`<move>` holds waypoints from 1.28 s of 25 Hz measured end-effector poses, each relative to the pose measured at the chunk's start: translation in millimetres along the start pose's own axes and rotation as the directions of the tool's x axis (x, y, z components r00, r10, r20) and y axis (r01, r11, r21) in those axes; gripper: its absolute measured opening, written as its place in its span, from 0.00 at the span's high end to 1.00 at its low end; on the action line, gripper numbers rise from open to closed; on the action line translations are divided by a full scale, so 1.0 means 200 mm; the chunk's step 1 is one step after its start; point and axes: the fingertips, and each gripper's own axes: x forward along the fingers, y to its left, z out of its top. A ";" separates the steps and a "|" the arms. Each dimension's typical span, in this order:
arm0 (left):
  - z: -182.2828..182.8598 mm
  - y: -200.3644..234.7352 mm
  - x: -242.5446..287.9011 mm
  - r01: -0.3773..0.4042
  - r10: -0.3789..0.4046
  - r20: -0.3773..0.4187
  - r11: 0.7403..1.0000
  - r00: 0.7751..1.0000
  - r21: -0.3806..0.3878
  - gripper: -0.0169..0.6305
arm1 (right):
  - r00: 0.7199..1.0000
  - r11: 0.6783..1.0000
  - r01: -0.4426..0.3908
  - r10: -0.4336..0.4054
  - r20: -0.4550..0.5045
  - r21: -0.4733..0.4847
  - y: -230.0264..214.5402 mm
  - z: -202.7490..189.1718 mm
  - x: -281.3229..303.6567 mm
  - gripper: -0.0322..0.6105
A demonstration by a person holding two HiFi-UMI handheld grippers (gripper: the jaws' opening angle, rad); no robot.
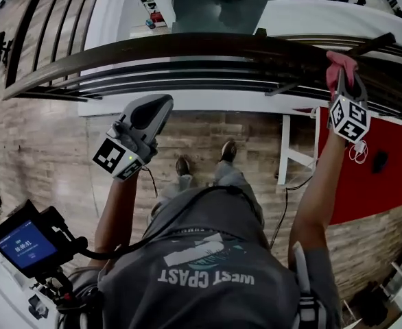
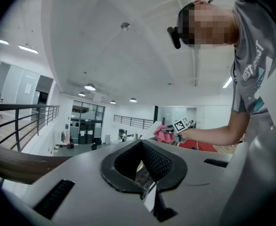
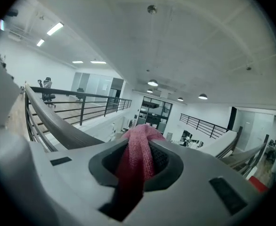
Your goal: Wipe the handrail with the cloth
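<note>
Pink woven cloth (image 1: 339, 64) sits at two o'clock, squeezed tight in the right tongs (image 1: 345, 81), up against the dark curved wooden handrail (image 1: 187, 46). Left tongs (image 1: 161, 106) at ten o'clock are closed and hold nothing, just below the rail.

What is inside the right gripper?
A pink cloth, pinched by the right gripper and bunched up above its jaws. The cloth's lower end drops into the dark gap, so that part is hidden.

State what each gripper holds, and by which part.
Right gripper: the pink cloth, pinched at a bunched fold. Left gripper: nothing.
</note>
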 end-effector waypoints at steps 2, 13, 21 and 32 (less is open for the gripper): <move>-0.02 -0.01 -0.03 -0.004 0.005 0.005 1.000 1.000 -0.013 0.97 | 1.000 1.000 -0.012 0.011 -0.021 -0.019 0.05 -0.05 0.05 0.87; -0.08 0.00 -0.08 -0.017 0.016 -0.041 1.000 0.999 -0.023 0.97 | 0.993 0.993 -0.115 0.115 -0.017 0.001 0.56 -0.05 0.12 0.87; -0.07 0.00 -0.10 -0.020 0.020 -0.031 1.000 0.999 -0.012 0.97 | 0.984 0.983 -0.179 0.179 -0.008 0.029 0.83 0.02 0.14 0.87; -0.12 0.17 -0.37 0.008 -0.008 -0.012 1.000 1.000 -0.017 0.97 | 0.974 0.968 -0.226 0.228 -0.007 0.110 1.19 0.09 0.17 0.87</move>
